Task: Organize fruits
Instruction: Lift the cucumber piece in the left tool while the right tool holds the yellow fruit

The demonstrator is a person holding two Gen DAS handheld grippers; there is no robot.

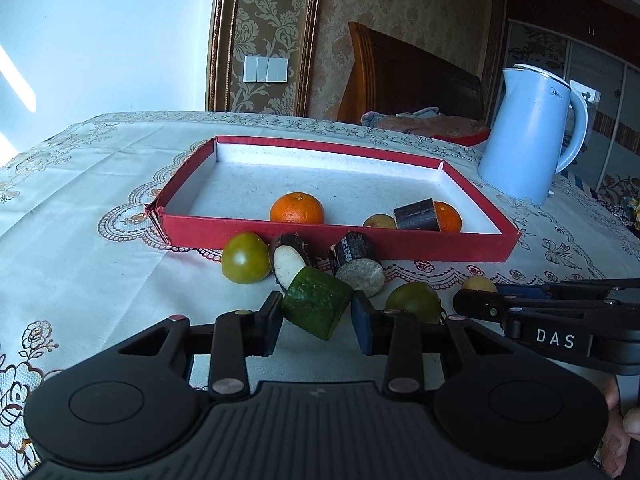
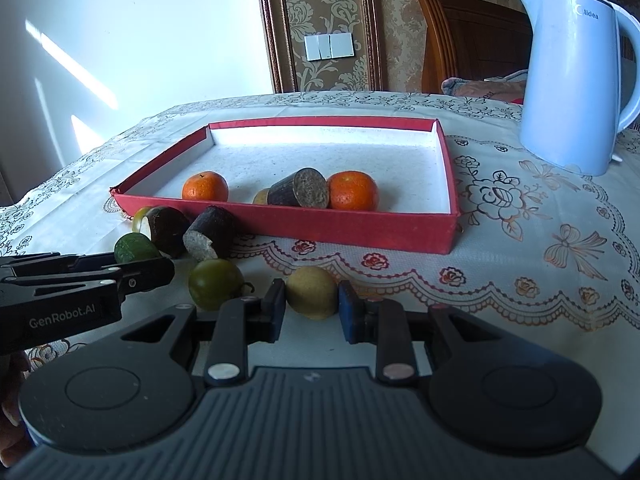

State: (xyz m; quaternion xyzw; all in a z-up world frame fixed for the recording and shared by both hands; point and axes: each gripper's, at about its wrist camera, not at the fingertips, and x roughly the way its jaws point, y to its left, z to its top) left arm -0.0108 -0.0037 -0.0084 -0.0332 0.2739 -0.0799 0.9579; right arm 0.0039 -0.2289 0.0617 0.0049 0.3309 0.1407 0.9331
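Note:
My left gripper (image 1: 318,314) is shut on a green cucumber chunk (image 1: 316,304) just above the tablecloth, in front of the red tray (image 1: 340,242). My right gripper (image 2: 312,306) is shut on a small yellow fruit (image 2: 311,291) close beside it. In the tray lie two oranges (image 2: 205,186) (image 2: 353,190), a dark cut cylinder (image 2: 298,192) and another yellow fruit (image 2: 261,197). Outside the front wall sit two dark cut pieces (image 1: 290,260) (image 1: 358,266) and two round green fruits (image 1: 245,258) (image 1: 414,302). The left gripper's side (image 2: 132,276) shows in the right wrist view.
A pale blue electric kettle (image 2: 576,80) stands on the table to the right behind the tray. A wooden headboard (image 1: 412,80) and bedding lie beyond the table's far edge. Embroidered tablecloth (image 2: 540,240) spreads to the right of the tray.

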